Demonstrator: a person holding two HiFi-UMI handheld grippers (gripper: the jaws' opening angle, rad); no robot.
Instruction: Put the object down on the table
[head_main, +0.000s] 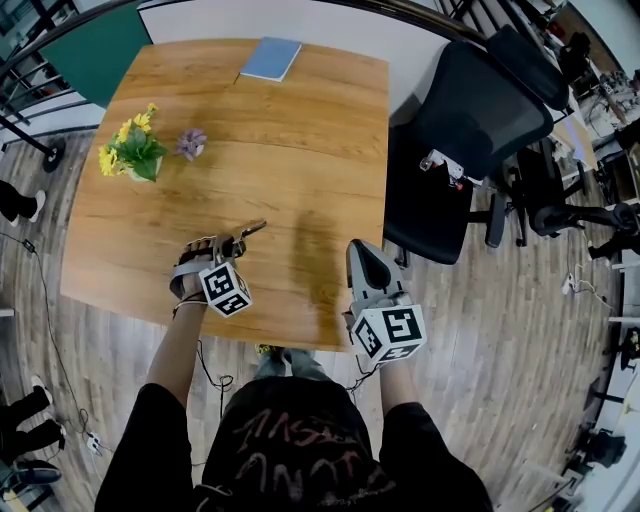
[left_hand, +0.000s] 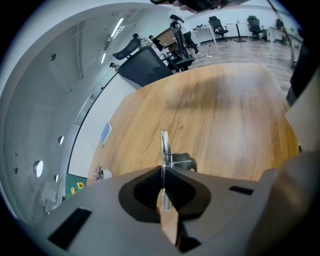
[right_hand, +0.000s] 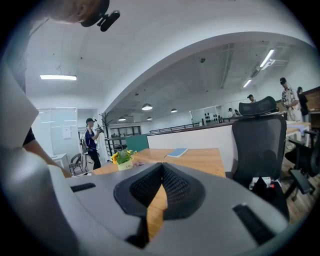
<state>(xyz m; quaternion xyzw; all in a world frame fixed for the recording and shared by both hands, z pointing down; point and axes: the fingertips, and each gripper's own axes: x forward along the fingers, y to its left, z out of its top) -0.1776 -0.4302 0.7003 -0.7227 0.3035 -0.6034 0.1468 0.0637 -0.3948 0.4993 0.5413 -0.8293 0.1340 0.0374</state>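
A thin flat metal piece (head_main: 250, 231) with a small bracket on its side sticks out ahead of my left gripper (head_main: 232, 243), which is shut on it above the near part of the wooden table (head_main: 300, 130). In the left gripper view the metal piece (left_hand: 164, 145) stands edge-on, pinched between the closed pads of the left gripper (left_hand: 162, 172), over bare wood. My right gripper (head_main: 368, 262) hovers by the table's near right corner, shut with nothing in it. In the right gripper view the right gripper (right_hand: 161, 172) has its pads pressed together.
A small pot of yellow flowers (head_main: 133, 150) and a purple flower (head_main: 191, 143) stand at the table's left. A blue notebook (head_main: 271, 57) lies at the far edge. A black office chair (head_main: 470, 130) stands right of the table.
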